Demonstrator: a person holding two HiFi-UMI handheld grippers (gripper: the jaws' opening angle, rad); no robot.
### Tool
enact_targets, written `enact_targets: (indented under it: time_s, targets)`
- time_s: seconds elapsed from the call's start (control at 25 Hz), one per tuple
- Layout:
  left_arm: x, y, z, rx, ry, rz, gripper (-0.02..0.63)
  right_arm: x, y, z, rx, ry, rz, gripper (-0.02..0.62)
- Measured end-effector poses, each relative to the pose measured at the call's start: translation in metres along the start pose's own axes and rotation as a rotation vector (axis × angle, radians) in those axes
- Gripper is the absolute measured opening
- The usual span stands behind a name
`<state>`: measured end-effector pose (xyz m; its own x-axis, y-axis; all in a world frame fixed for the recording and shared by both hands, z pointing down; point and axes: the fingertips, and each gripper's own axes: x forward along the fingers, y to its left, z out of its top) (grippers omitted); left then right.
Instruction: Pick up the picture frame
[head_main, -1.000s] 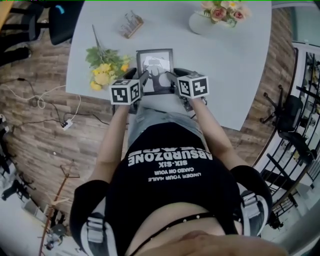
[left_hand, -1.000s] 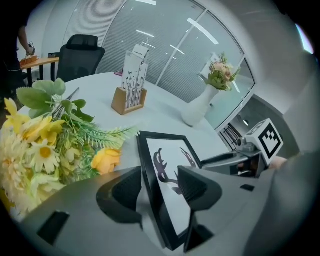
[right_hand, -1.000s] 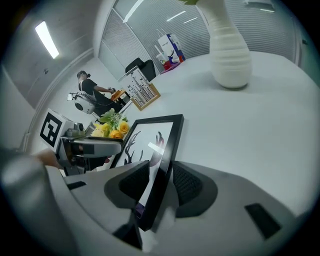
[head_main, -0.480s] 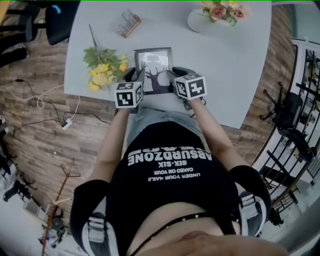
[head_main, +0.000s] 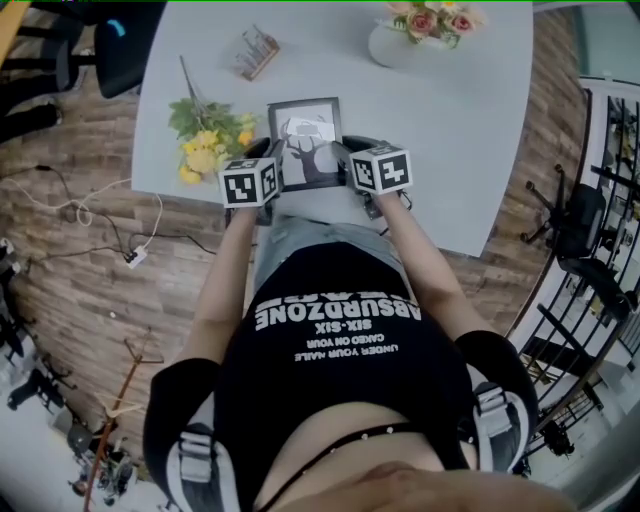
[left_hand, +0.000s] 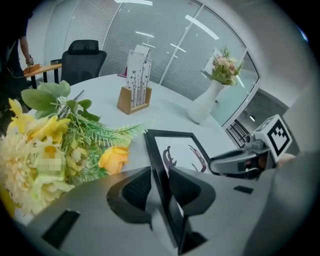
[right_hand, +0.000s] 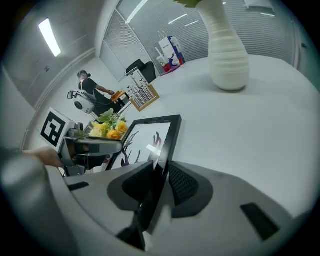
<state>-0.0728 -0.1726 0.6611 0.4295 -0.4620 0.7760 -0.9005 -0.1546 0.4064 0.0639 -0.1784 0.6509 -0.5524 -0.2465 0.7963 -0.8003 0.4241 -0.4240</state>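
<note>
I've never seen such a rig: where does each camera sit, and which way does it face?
Head view: on the head, facing steeply down at table; torso, arms, left gripper, right gripper show.
Left gripper view: rides left gripper; its jaws, just closing, clamp the picture frame.
Right gripper view: rides right gripper; same, opposite edge.
Shared: picture frame, vase.

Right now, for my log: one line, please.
left gripper: just closed on picture frame | right gripper: just closed on picture frame
</note>
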Motion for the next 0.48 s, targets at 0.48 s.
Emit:
enact_targets:
  time_s: [0.48]
  targets:
    - [0.0003,-0.0011,-0.0013,-0.058,0.034,0.004,0.095,-0.0022,0.0011,-0.0012,0.020,-0.009,-0.080,0.100]
